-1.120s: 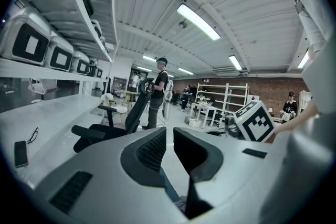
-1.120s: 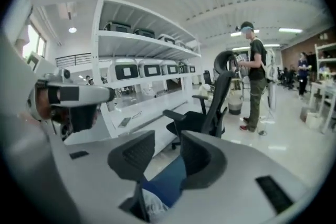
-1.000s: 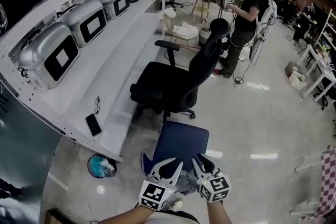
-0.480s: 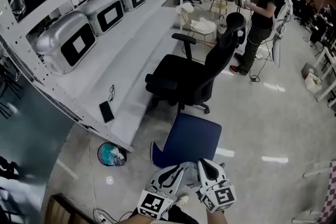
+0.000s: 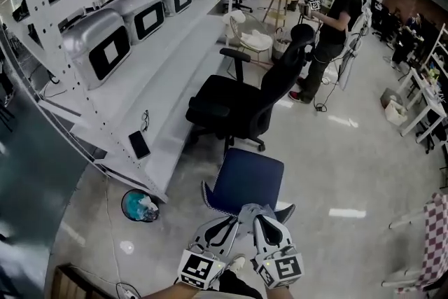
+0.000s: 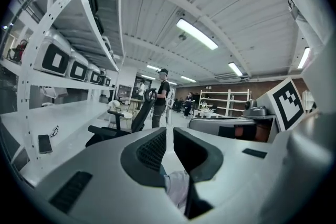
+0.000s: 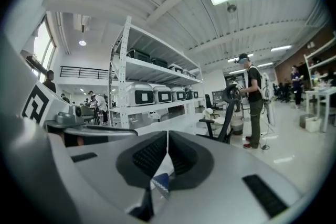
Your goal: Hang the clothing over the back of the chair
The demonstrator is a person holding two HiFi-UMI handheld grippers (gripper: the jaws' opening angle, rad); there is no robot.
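I hold a blue garment (image 5: 246, 181) with a white toothed edge and a pale grey inside, low in the head view. My left gripper (image 5: 227, 226) is shut on its pale cloth (image 6: 177, 189). My right gripper (image 5: 260, 224) is shut on a blue, white-edged corner (image 7: 160, 182). Both grippers sit side by side and point nearly level, with the left gripper (image 6: 169, 131) and right gripper (image 7: 167, 136) facing the chair. The black office chair (image 5: 234, 105) stands ahead with its tall back (image 5: 283, 73) to the right, apart from the garment.
White shelving (image 5: 164, 73) with silver cases runs along the left; a phone (image 5: 138, 145) and glasses (image 5: 145, 119) lie on its low shelf. A bin (image 5: 140, 206) sits on the floor. A person (image 5: 332, 17) stands behind the chair. A checked cloth (image 5: 435, 234) hangs at right.
Both grippers have moved forward and a little up with the garment. The right gripper's jaws have closed on its blue corner.
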